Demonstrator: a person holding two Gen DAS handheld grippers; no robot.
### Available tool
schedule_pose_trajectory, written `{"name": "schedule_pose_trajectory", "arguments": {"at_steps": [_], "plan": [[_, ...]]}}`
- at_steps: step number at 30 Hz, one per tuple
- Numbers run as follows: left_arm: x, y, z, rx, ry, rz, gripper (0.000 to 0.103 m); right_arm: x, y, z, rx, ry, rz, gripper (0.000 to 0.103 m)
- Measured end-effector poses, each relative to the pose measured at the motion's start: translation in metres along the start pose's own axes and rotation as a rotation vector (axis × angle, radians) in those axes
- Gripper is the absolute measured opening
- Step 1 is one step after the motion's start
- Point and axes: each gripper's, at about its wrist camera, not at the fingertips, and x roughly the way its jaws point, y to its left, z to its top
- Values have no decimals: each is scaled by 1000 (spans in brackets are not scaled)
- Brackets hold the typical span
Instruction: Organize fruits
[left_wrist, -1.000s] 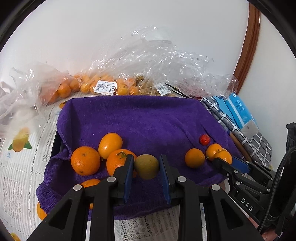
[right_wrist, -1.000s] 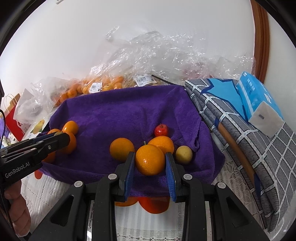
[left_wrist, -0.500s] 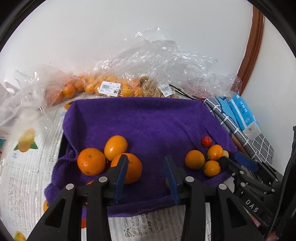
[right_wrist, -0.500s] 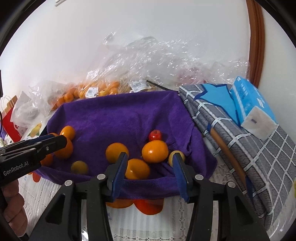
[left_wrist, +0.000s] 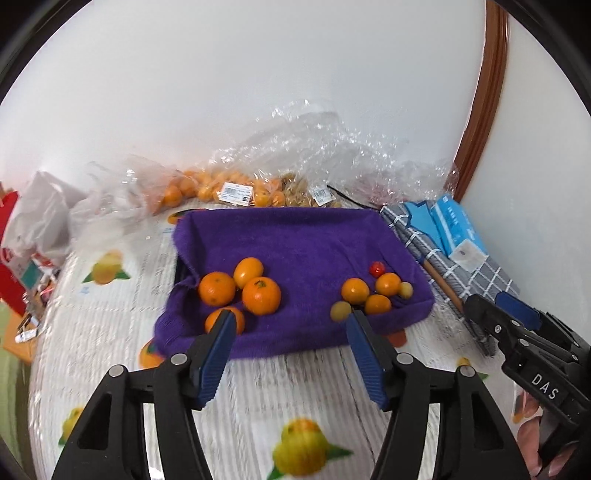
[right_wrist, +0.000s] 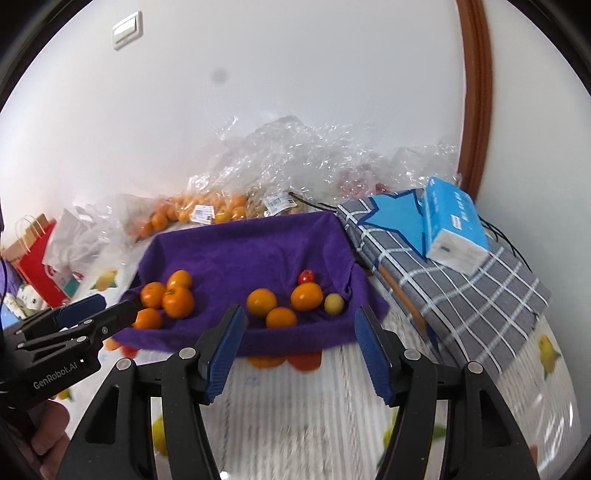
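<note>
A tray lined with a purple towel (left_wrist: 295, 240) holds two groups of fruit. Several oranges (left_wrist: 261, 295) lie at its left. At its right lie more oranges (left_wrist: 354, 290), a small red fruit (left_wrist: 376, 268) and two yellow-green fruits (left_wrist: 340, 310). My left gripper (left_wrist: 291, 317) hovers over the tray's near edge, its jaws opening with nothing between them. My right gripper (right_wrist: 301, 312) hangs above the near edge by the right group (right_wrist: 281, 317), its jaws also opening and empty. Each gripper shows in the other's view: the right gripper (left_wrist: 496, 304) and the left gripper (right_wrist: 114, 304).
Clear plastic bags of oranges (left_wrist: 207, 188) are piled against the wall behind the tray. A folded grey checked cloth (right_wrist: 461, 291) with a blue tissue pack (right_wrist: 454, 229) lies to the right. A red paper bag (right_wrist: 37, 254) stands at far left. The fruit-print tablecloth (left_wrist: 295, 406) spreads in front.
The left gripper let go of a greenish-brown fruit and the right one of an orange; both fruits now lie in the tray. Both grippers opened and drew back and up.
</note>
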Motion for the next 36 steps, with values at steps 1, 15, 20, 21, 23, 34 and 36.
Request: {"name": "schedule_pose_trajectory", "arguments": {"at_steps": [1, 15, 20, 21, 23, 34, 36], "plan": [[-9, 0, -3, -2, -1, 6, 60, -9, 0, -2, 8, 3, 1, 62], [-101, -3, -42, -26, -92, 77, 84, -111, 2, -45, -32, -60, -13, 96], [-116, -8, -51, -10, -108, 99, 84, -129, 5, -56, -53, -74, -53, 98], [-119, -9, -52, -6, -110, 105, 84, -131, 5, -59, -46, -73, -47, 98], [-122, -11, -55, -4, -113, 108, 84, -134, 4, -62, -38, -71, -43, 98], [-131, -11, -61, -8, -117, 110, 84, -144, -1, -68, -24, -76, -45, 98], [-132, -11, -61, -6, -118, 110, 84, -145, -1, -67, -24, -77, -48, 98]]}}
